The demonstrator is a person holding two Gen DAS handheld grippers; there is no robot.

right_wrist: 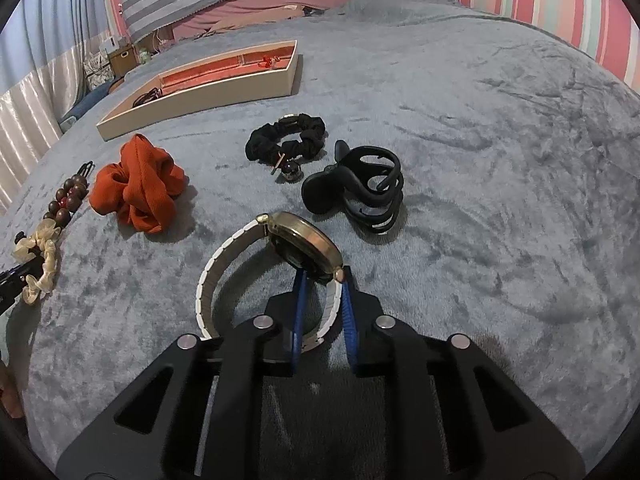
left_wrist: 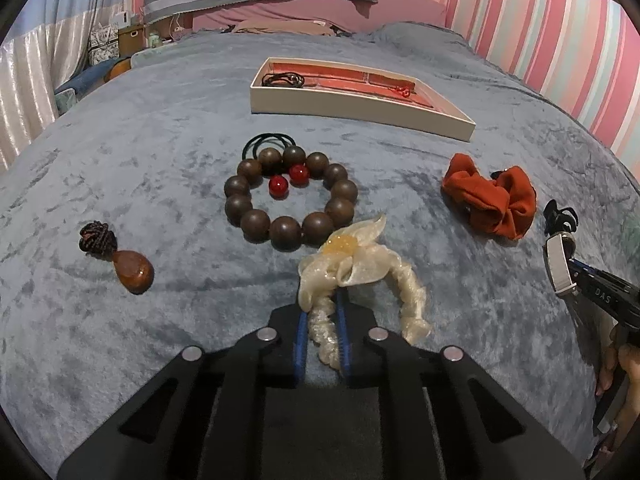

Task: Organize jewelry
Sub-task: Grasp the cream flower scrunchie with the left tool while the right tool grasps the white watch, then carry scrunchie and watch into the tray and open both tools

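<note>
Our left gripper (left_wrist: 323, 300) pinches a cream scrunchie (left_wrist: 360, 276) on the blanket (left_wrist: 140, 184). Our right gripper (right_wrist: 324, 284) pinches a watch (right_wrist: 304, 248) by its strap.

Room light is dim, soft and even, with a cool cast. Shadows on the grey blanket (left_wrist: 140, 160) are faint and short. Both views show strong fisheye curvature and black vignetted corners. The striped wall (left_wrist: 560, 40) bends at the edges. Centre detail is sharp; the rims soften slightly.
</note>
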